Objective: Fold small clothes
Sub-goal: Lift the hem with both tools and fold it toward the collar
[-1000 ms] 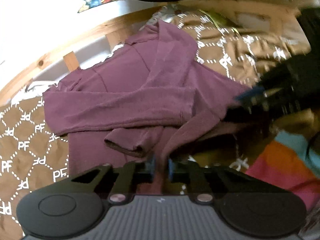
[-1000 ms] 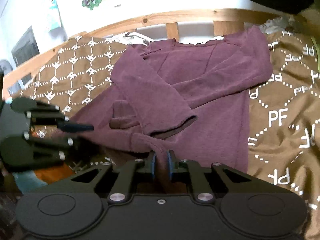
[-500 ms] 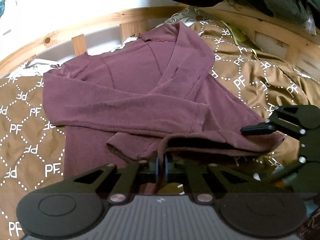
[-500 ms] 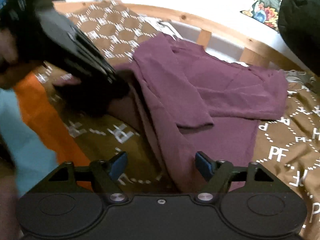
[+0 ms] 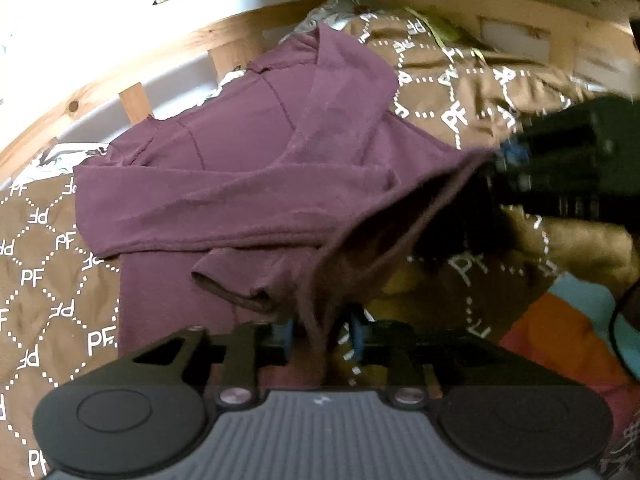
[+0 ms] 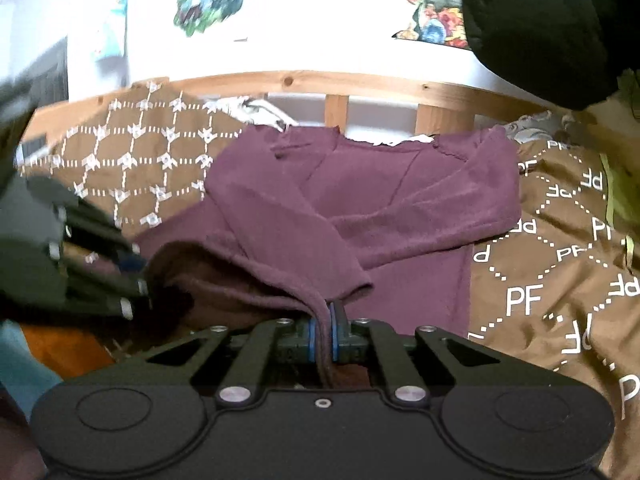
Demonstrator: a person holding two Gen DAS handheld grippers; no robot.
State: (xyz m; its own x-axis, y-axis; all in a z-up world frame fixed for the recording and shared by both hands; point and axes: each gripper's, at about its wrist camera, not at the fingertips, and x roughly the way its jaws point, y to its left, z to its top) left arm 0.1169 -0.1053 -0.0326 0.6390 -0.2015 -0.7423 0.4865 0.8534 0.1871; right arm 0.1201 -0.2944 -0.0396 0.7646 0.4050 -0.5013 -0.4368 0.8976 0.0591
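We see a maroon long-sleeved knit top [image 6: 400,208] spread on the brown patterned quilt [image 6: 560,264], collar near the wooden rail [image 6: 320,80]; our right gripper [image 6: 325,320] pinches its hem; our left gripper [image 5: 320,332] looks narrowly parted around hem cloth, its grip unclear; we should lift both corners evenly toward the collar.

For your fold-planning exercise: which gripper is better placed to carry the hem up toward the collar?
Probably the right gripper: shut firmly on the shirt hem. The left gripper holds it more loosely.
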